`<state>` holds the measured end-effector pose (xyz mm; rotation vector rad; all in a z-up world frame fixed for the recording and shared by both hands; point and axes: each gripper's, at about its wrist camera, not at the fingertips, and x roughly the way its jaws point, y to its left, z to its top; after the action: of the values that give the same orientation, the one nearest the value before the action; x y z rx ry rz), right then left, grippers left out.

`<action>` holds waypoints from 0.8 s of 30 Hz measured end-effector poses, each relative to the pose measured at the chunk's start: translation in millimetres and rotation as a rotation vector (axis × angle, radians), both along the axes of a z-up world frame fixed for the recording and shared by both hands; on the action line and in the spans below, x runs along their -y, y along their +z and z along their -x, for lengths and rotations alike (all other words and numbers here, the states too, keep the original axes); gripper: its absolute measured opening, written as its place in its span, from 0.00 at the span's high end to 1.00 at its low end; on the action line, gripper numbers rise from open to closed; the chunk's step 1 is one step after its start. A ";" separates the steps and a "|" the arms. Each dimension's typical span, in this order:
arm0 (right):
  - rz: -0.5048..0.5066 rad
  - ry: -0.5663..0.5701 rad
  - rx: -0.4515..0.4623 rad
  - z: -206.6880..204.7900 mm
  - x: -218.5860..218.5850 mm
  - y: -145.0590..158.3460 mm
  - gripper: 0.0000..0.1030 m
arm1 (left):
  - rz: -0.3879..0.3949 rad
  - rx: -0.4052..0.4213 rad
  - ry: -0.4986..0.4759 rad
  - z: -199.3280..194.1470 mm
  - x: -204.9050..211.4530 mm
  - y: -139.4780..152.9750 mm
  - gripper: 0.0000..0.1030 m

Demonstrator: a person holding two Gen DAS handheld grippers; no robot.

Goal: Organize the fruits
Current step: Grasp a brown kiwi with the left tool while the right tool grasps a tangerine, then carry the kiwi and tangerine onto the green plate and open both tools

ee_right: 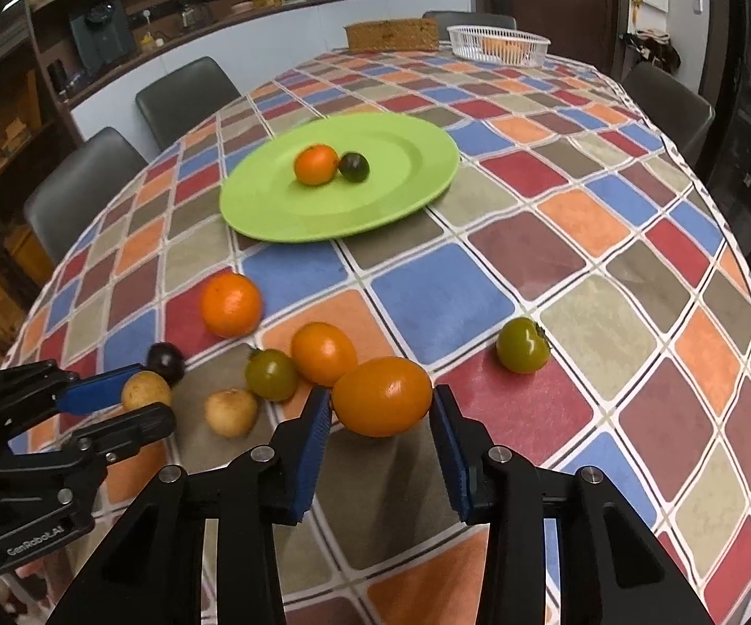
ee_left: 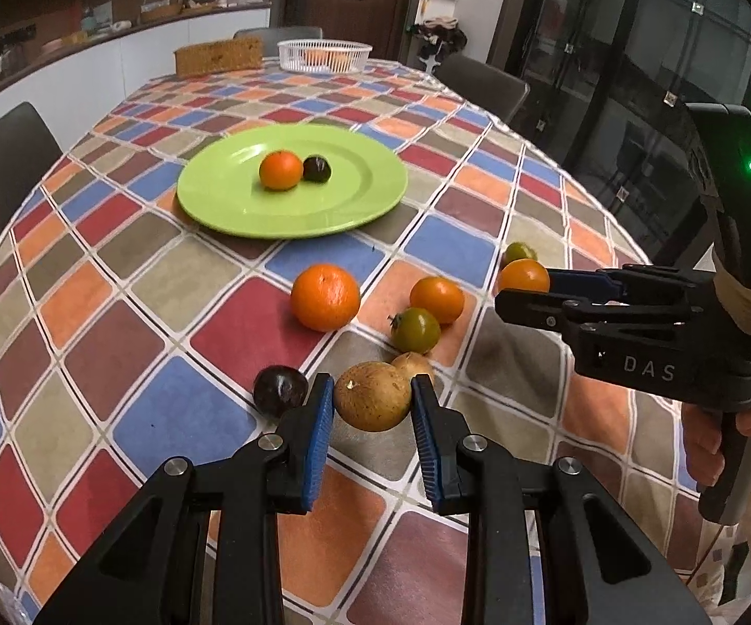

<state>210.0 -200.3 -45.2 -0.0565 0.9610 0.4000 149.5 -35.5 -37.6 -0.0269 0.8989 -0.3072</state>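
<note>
My left gripper (ee_left: 373, 396) is shut on a tan round fruit (ee_left: 373, 402) and holds it just above the cloth; it shows in the right wrist view too (ee_right: 146, 390). My right gripper (ee_right: 382, 403) is shut on an orange oval fruit (ee_right: 382, 396), also seen in the left wrist view (ee_left: 524, 276). A green plate (ee_left: 354, 198) holds an orange (ee_left: 280, 170) and a dark fruit (ee_left: 317, 169). On the cloth lie a large orange (ee_left: 325, 297), a small orange fruit (ee_left: 437, 299), a green tomato (ee_left: 416, 329), a second tan fruit (ee_left: 413, 364), a dark plum (ee_left: 280, 389) and another green tomato (ee_right: 522, 345).
The table (ee_left: 115, 312) has a checked cloth. A white basket (ee_left: 324, 54) with orange fruit and a wicker box (ee_left: 218, 55) stand at the far end. Dark chairs (ee_left: 8, 156) ring the table. A glass cabinet (ee_left: 636, 78) is on the right.
</note>
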 end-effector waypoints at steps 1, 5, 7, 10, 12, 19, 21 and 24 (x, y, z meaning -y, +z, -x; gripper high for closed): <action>-0.004 0.001 0.009 2.0 -0.2 4.1 0.61 | 0.003 0.013 -0.001 1.9 -0.1 4.5 0.71; -0.020 0.006 0.033 7.6 -0.7 16.3 0.61 | 0.010 0.049 -0.007 6.4 -0.1 18.8 0.71; -0.026 0.008 0.049 10.0 -1.8 22.8 0.61 | 0.012 0.071 -0.009 7.8 -1.0 26.9 0.71; -0.041 0.009 0.069 12.8 -2.4 32.5 0.61 | 0.016 0.095 -0.009 8.2 -0.9 35.8 0.71; -0.052 0.007 0.082 13.5 -3.0 38.7 0.61 | 0.014 0.114 -0.008 6.3 -0.8 41.7 0.71; -0.080 0.006 0.120 6.7 -8.3 56.6 0.61 | 0.009 0.170 -0.003 -8.5 -1.9 61.0 0.71; -0.085 0.007 0.131 4.0 -10.6 61.6 0.61 | 0.013 0.180 0.002 -13.9 -3.1 65.3 0.71; -0.094 0.013 0.141 -2.5 -14.4 67.7 0.61 | 0.018 0.196 0.009 -23.9 -4.6 72.2 0.71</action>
<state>212.5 -185.9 22.6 -0.0052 0.8024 0.4468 173.4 -30.9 34.6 -0.0169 0.7010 -0.3039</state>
